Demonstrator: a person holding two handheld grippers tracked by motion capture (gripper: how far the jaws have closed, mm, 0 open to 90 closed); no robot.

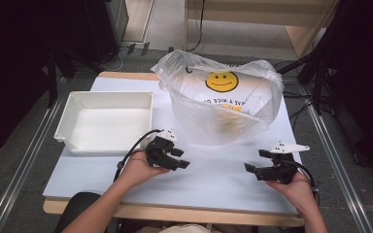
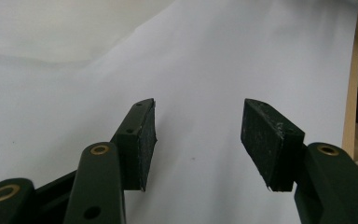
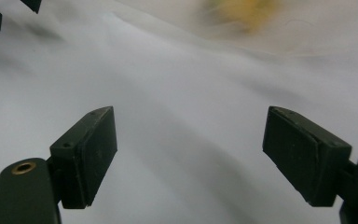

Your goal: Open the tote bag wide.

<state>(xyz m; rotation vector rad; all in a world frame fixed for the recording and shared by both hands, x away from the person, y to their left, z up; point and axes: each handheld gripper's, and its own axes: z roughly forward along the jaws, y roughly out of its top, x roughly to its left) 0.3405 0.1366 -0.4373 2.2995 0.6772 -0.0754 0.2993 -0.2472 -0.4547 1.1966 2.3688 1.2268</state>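
Left hand [image 1: 138,169] holds the left gripper [image 1: 178,159] low over the table [image 1: 213,179], jaws spread apart, nothing between them. Right gripper [image 1: 255,161] sits well apart to its right, jaws wide, also empty, pointing back at it. Ahead of both: clear plastic bag [image 1: 223,104] with a smiley print. White bin [image 1: 104,121] ahead-left of the left gripper. White tabletop, wood edge, dark surroundings.

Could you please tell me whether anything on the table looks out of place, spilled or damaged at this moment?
Nothing stands out. The white bin sits upright and empty at the left, the plastic bag stands open beside it with its contents inside, and the left gripper and right gripper are open and empty.
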